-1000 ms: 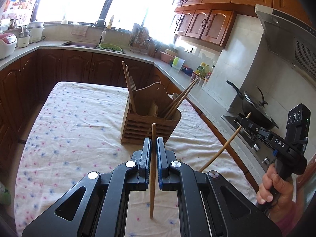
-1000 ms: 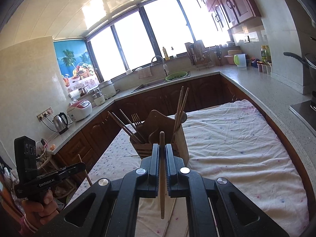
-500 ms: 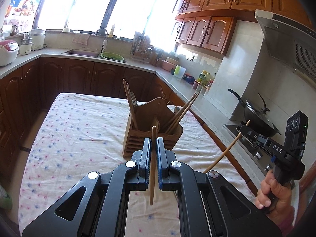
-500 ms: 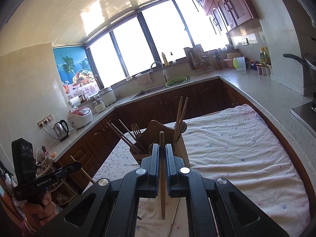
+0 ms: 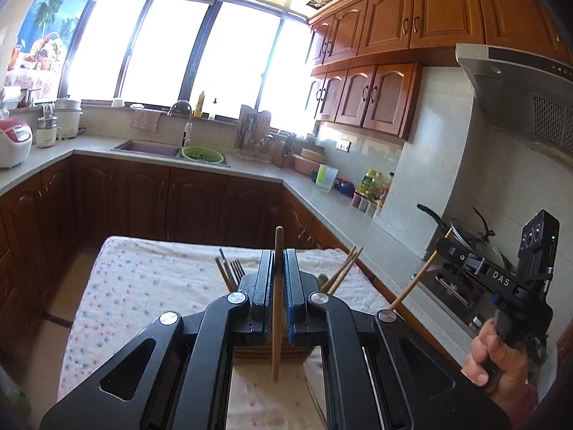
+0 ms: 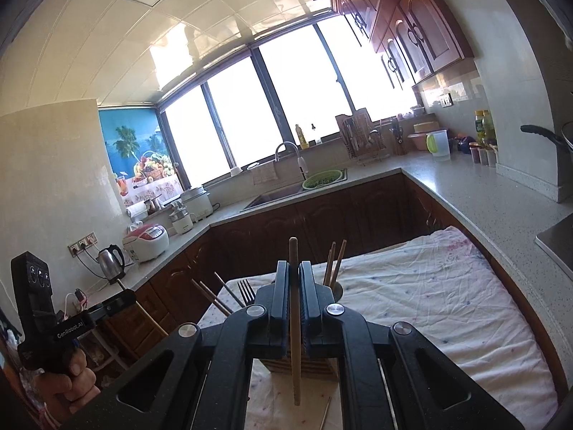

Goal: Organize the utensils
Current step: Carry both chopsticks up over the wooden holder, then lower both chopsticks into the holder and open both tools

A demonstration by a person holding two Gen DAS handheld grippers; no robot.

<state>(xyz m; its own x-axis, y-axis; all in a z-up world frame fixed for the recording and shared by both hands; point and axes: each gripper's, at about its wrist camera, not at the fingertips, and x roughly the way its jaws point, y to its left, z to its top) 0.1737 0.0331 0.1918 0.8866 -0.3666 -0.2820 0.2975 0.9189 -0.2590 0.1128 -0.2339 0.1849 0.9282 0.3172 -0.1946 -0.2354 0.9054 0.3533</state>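
Left gripper point(image 5: 278, 279) clamped on one upright chopstick point(image 5: 277, 308); right gripper point(image 6: 294, 286) clamped on a second chopstick point(image 6: 294, 322). Both are raised over the wooden holder point(image 6: 315, 365) on the cloth-covered table point(image 6: 429, 304). Holder contains more chopsticks point(image 6: 335, 263) and a fork point(image 6: 245, 292).

Upright chopsticks point(image 6: 335, 263) and fork point(image 6: 245, 292) crowding holder point(image 6: 301, 363) top

My left gripper point(image 5: 278, 279) clamps an upright chopstick point(image 5: 276, 308) above the wooden holder point(image 5: 268, 353), while my right gripper point(image 5: 442, 247) grips another chopstick point(image 5: 412, 285) nearby.
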